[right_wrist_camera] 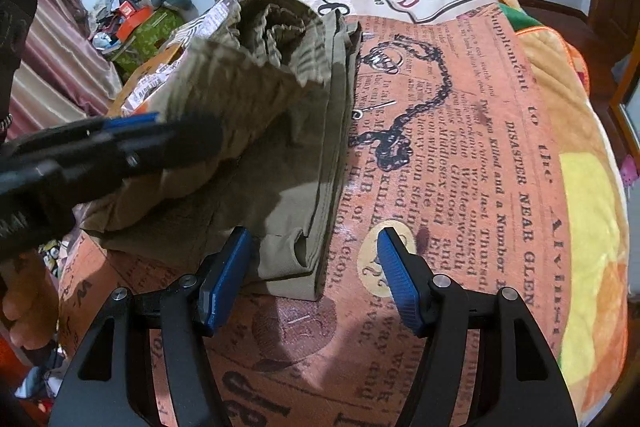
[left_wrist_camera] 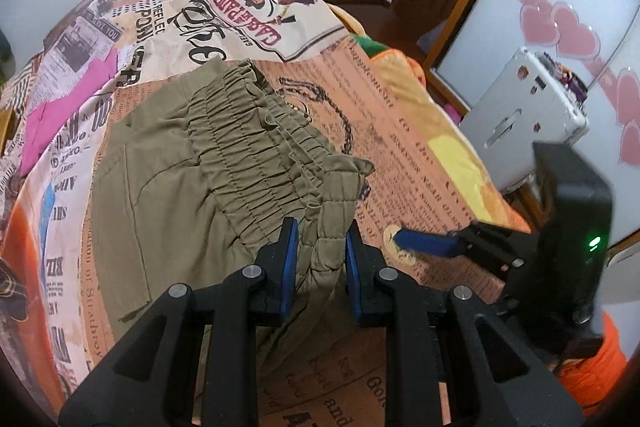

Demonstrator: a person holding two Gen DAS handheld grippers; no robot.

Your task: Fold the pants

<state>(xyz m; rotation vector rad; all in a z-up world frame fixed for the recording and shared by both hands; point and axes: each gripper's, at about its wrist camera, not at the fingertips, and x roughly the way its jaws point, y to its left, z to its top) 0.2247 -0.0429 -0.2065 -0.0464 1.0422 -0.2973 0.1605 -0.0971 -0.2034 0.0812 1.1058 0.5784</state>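
Note:
Olive-green pants [left_wrist_camera: 168,195] lie partly folded on a newspaper-print blanket [left_wrist_camera: 400,131] on a bed. My left gripper [left_wrist_camera: 322,247] is shut on the pants near the elastic waistband [left_wrist_camera: 256,147] and lifts that end. It shows blurred at the left of the right wrist view [right_wrist_camera: 132,135]. My right gripper [right_wrist_camera: 316,267] is open, low over the blanket, its jaws either side of the hem corner of the folded pants [right_wrist_camera: 288,187]. It also shows in the left wrist view [left_wrist_camera: 424,243], beside the pants.
A pink cloth [left_wrist_camera: 68,107] lies on the bed's far left. A white case [left_wrist_camera: 528,119] stands by the mirrored wardrobe with pink hearts. The bed edge with an orange-yellow quilt [right_wrist_camera: 580,187] runs on the right. Clutter [right_wrist_camera: 136,23] piles at the back left.

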